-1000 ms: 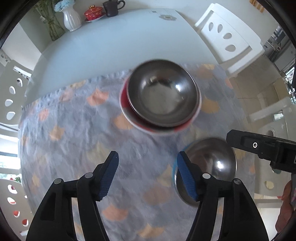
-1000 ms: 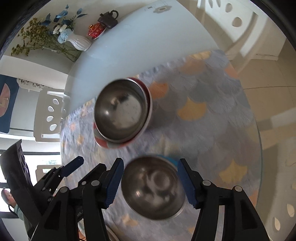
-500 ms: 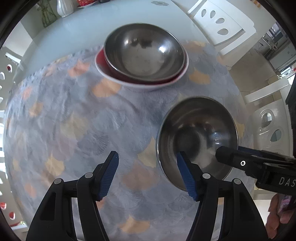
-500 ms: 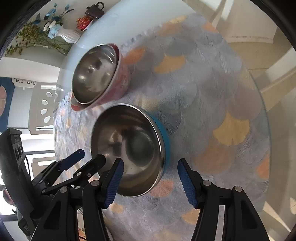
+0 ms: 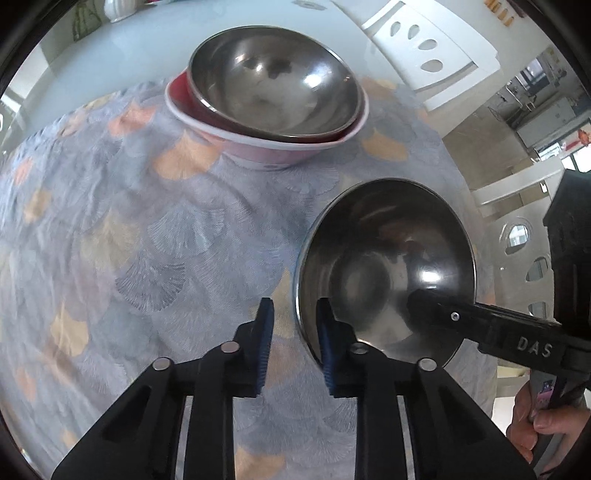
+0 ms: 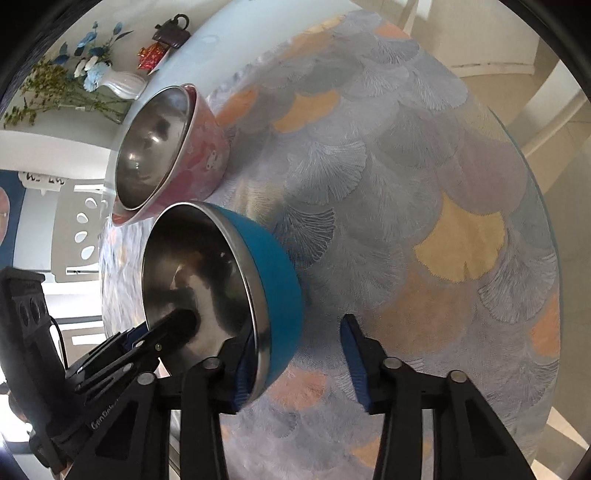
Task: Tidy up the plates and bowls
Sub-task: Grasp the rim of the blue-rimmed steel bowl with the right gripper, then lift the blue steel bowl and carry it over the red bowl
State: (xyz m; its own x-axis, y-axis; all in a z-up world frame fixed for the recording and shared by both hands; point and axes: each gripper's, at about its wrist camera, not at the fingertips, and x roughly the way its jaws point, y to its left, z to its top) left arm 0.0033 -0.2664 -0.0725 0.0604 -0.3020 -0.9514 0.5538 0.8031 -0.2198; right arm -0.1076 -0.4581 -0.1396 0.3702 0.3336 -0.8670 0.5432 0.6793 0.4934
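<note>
Left gripper: jaws narrow and closing, astride the near rim of the blue bowl; one blue pad lies inside the steel lining, the other outside the wall. Whether the pads already press on the rim cannot be told.
Right gripper: jaws about half open and closing; the left pad sits inside the same bowl at its rim, the right pad stands apart from the blue wall, over the cloth. The rim lies between the pads, not yet pinched.
Blue bowl: steel inside, blue outside; mouth upward, seemingly tipped a little; round, so no long axis. It stands on the tablecloth near the table's near edge, between the two grippers.
Red bowl: red patterned outside with a white rim, mouth up, well behind the blue bowl, towards the middle of the table; a steel bowl is nested in it, sitting slightly askew.
Tablecloth: grey-blue with orange fan shapes, covering the near half of the round table.
Far edge of the table: white vase with flowers, dark teapot.
Beyond the table: white chair.
Hand: grasps the right gripper's handle.
</note>
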